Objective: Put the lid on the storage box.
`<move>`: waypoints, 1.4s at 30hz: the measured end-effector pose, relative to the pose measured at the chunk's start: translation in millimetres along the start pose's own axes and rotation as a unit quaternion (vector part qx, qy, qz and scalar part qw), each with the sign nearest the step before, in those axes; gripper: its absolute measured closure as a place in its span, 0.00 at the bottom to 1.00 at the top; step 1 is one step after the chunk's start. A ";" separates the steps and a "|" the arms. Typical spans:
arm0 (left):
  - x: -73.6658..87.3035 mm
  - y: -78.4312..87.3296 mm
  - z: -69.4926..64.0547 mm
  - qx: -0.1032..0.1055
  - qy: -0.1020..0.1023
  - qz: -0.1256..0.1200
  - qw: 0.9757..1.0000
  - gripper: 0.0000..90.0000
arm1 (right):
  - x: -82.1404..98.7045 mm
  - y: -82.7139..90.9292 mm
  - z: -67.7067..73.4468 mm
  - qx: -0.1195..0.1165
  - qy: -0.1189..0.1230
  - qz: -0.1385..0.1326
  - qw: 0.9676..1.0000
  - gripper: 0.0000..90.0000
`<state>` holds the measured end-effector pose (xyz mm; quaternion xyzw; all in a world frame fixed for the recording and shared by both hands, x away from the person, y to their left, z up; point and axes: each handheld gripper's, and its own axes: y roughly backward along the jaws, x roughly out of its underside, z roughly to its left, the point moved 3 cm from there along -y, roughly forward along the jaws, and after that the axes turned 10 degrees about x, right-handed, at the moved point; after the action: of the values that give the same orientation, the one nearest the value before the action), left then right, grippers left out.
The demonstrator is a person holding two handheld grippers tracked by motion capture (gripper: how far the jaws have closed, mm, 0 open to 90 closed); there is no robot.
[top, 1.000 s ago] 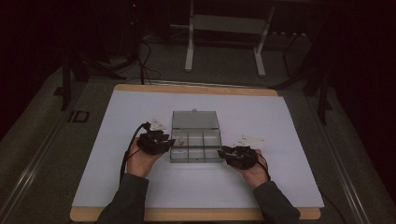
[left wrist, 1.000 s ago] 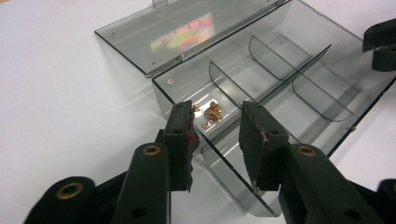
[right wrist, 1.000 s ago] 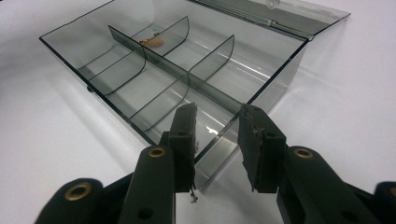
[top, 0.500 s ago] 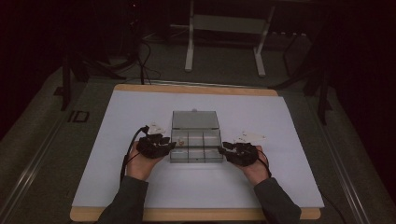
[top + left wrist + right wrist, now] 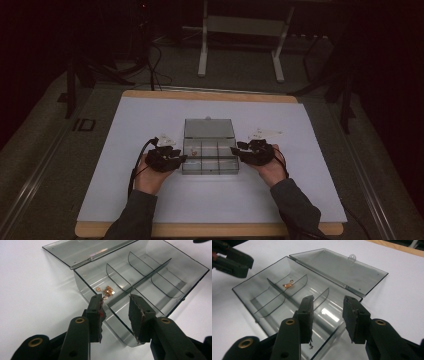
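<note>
Nearest to me, my two forearms in grey sleeves come in from the bottom edge of the high view. My left gripper sits at the left end of a clear plastic box, and my right gripper sits at its right end. In the left gripper view, my left gripper has its jaws spread apart with nothing between the pads; they straddle the near corner of the box without pressing on it. In the right gripper view, my right gripper has just been opening its jaws; they stand apart over the box's near wall, gripping nothing.

The box rests in the middle of a white table cover, divided into small compartments. A little heap of gold-coloured bits lies in the far-row compartment nearest my left gripper. Beyond that, the lid lies hinged open, flat on the cover behind the box.
</note>
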<state>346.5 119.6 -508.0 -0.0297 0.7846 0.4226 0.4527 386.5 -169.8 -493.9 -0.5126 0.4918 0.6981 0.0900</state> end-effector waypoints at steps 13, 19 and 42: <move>3.4 -5.6 0.9 0.006 0.003 0.011 1.000 0.71 | -17.2 -30.0 -17.3 -0.001 -0.035 0.019 0.999 0.64; 3.5 -6.2 0.6 0.007 0.000 0.014 1.000 0.71 | -21.6 -41.7 -27.9 0.001 -0.063 0.023 0.998 0.62; 4.6 -9.7 -0.6 0.008 -0.004 0.022 1.000 0.71 | -29.9 -79.5 -46.7 0.010 -0.106 0.068 0.992 0.55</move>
<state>347.6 114.5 -517.5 -0.0067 0.7869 0.4261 0.4462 479.5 -155.2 -516.7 -0.4002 0.5201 0.7480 0.0996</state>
